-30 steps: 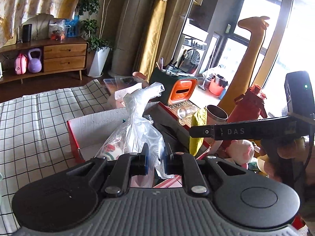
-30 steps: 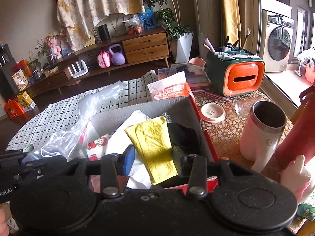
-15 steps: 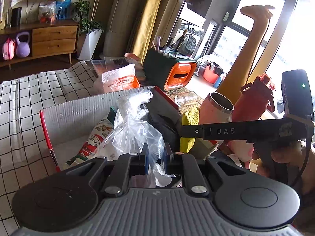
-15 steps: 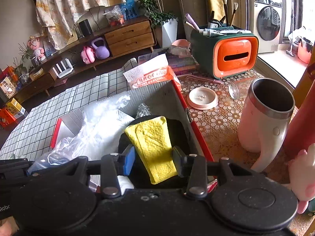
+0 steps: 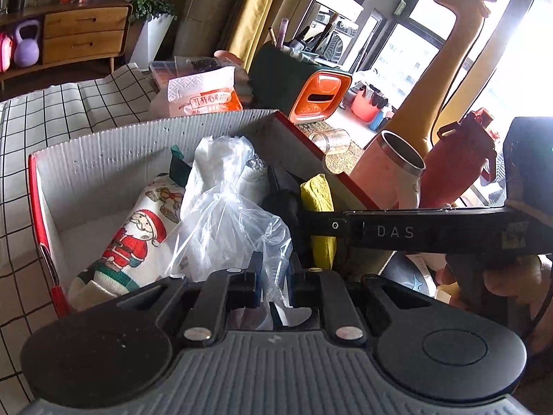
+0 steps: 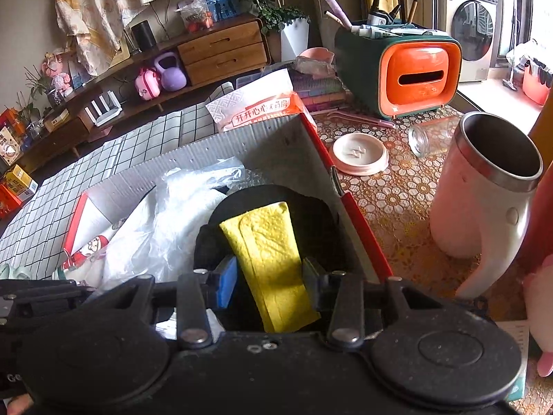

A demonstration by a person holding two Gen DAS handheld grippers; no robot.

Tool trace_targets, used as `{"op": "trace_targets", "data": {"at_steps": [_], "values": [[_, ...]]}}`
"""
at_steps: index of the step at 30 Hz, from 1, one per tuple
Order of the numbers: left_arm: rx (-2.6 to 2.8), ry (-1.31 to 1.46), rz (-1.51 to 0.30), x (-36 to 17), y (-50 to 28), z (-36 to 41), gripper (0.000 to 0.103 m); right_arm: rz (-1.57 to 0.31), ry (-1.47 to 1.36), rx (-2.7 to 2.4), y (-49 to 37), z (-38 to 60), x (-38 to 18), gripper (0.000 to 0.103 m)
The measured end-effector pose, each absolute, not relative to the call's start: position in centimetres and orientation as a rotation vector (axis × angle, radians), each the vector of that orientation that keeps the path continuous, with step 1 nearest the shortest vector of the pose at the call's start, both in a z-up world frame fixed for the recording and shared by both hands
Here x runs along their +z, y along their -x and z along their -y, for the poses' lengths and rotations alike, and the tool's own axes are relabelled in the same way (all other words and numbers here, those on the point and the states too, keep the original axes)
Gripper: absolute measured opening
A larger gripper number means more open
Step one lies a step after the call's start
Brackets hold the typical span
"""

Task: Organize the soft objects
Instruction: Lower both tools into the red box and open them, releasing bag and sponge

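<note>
The left tongs (image 5: 273, 278) are pinching the plastic bag (image 5: 224, 214), the right tongs (image 6: 269, 278) the yellow cloth (image 6: 266, 242); either is risking snagging on the box (image 6: 325, 159) wall near the bench's edge.

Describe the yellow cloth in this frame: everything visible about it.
The yellow cloth is a soft, dimpled, sponge-like rag, folded lengthwise into a long strip with a seam ridge along it. It sits between the pads of the right gripper, which grip its lower part, with the rest pointing away over the box. Under it lies a dark black fabric item; a clear plastic bag is to its left. It looks clean and dry.
</note>
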State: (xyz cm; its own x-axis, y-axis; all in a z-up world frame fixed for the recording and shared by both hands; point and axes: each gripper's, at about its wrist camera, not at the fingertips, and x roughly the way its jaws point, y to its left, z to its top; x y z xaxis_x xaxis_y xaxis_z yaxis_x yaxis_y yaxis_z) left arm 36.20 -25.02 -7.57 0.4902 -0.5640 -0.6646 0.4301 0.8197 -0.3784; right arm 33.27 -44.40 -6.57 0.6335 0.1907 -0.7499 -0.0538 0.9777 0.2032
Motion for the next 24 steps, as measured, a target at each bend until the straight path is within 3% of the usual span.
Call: {"op": "trace_targets", "data": {"at_steps": [12, 17, 21, 22, 24], "values": [[-0.595, 0.213, -0.916, -8.8, -36.1, 23.9, 0.016, -0.872, -0.219, 0.136, -32.9, 44.9, -6.3, 0.043], [-0.602, 0.254, -0.924, -8.4, -35.8, 23.1, 0.027, -0.858, -0.227, 0.14, -32.1, 45.1, -5.7, 0.051], [-0.615, 0.245, -0.914, -7.7, -35.2, 22.8, 0.029, -0.84, -0.232, 0.149, -31.2, 45.1, -5.0, 0.058], [-0.619, 0.245, -0.908, -7.4, -35.0, 22.6, 0.033, -0.834, -0.232, 0.153, -30.9, 45.1, -4.8, 0.06], [-0.623, 0.25, -0.894, -6.9, -34.7, 22.3, 0.054, -0.822, -0.234, 0.159, -30.4, 45.1, -4.4, 0.062]]}}
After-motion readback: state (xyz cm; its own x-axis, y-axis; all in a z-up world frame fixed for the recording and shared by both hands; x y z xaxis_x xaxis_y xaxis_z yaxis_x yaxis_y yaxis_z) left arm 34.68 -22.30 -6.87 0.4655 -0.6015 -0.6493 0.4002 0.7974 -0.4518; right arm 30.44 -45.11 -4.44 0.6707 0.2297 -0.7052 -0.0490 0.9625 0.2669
